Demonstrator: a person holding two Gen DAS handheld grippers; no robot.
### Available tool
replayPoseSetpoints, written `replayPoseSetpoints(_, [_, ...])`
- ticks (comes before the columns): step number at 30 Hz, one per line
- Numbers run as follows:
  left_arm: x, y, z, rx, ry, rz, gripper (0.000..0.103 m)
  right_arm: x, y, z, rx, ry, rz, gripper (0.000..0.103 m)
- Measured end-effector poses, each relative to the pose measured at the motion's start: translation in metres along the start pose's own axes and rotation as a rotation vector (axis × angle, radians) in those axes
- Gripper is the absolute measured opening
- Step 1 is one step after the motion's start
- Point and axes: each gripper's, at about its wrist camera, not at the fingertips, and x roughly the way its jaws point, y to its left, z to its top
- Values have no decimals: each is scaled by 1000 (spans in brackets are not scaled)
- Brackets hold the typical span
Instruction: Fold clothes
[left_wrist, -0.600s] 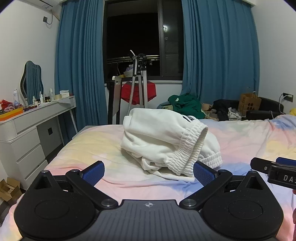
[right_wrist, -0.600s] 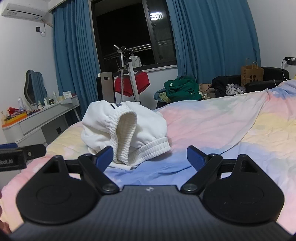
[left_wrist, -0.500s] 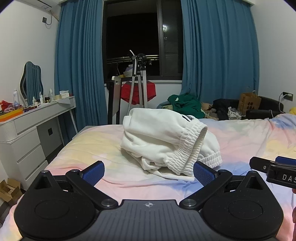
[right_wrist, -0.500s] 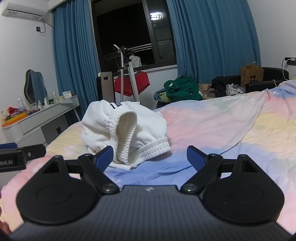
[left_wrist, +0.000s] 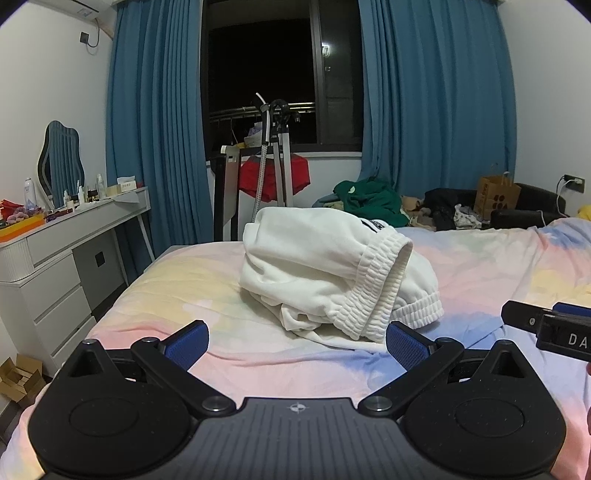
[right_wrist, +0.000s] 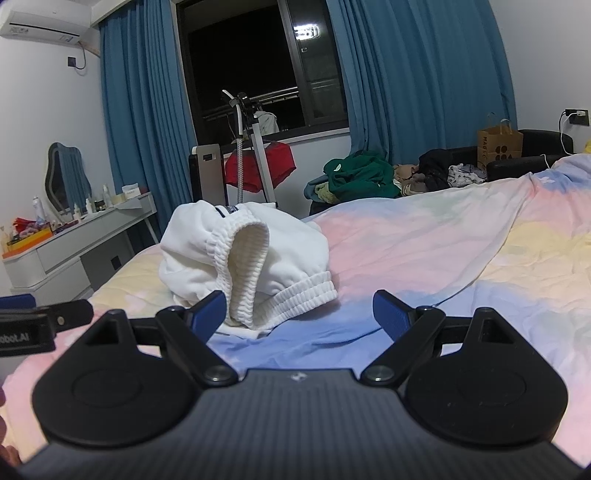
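A crumpled white garment (left_wrist: 332, 273) with ribbed elastic cuffs lies in a heap on the pastel bed (left_wrist: 229, 339). It also shows in the right wrist view (right_wrist: 243, 262). My left gripper (left_wrist: 295, 341) is open and empty, low over the bed just short of the heap. My right gripper (right_wrist: 299, 312) is open and empty, its left fingertip (right_wrist: 208, 308) close to the garment's ribbed opening. The right gripper's tip shows at the right edge of the left wrist view (left_wrist: 546, 325). The left gripper's tip shows at the left edge of the right wrist view (right_wrist: 40, 321).
A white dresser (left_wrist: 55, 258) with a mirror and bottles stands left of the bed. A garment steamer with a red cloth (left_wrist: 273, 177) stands by the window. Piled clothes (left_wrist: 369, 199) and a paper bag (left_wrist: 496, 195) lie beyond the bed. Bare sheet (right_wrist: 461, 266) spreads to the right.
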Motion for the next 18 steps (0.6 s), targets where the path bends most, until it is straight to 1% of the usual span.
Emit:
replayPoseSetpoints(14, [3,0,-3,8,21,2,103,-2,-3,1,18,-1,0,88])
replayPoseSetpoints(18, [2,-1,-3,26,12,9,103,-2,-3,1,17,0,0,88])
